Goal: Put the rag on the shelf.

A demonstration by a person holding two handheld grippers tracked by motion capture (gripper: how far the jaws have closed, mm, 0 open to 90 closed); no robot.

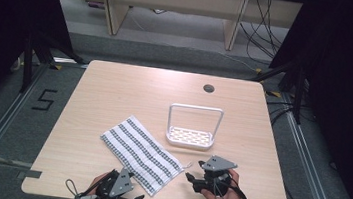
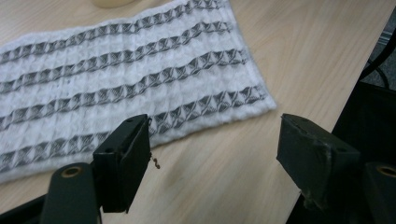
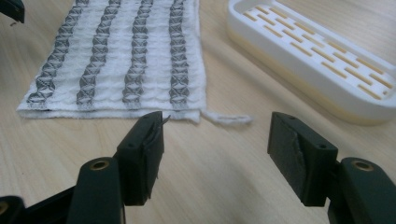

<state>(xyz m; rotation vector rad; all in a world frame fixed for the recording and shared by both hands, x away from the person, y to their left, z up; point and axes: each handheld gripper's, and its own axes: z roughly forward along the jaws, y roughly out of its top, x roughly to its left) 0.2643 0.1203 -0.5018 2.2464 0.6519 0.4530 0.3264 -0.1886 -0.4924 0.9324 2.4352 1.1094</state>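
Note:
A white cloth with grey stripes (image 1: 140, 153) lies flat and slanted on the wooden table (image 1: 115, 87). My left gripper (image 1: 137, 198) is at the table's front edge, just short of the cloth's near corner. In the left gripper view the jaws (image 2: 215, 149) stand open over bare wood, with the cloth (image 2: 116, 79) just beyond the left jaw. My right gripper (image 1: 190, 178) sits right of the cloth's near end. Its jaws (image 3: 217, 140) are open with nothing between them, facing the cloth (image 3: 121, 60) hem and a loose thread (image 3: 229, 119).
A white slotted rack (image 1: 194, 126) with a tall loop handle stands behind the right gripper, seen close as the rack (image 3: 317, 60) in the right gripper view. A round cable hole (image 1: 209, 88) is near the far edge. Dark curtains flank the table.

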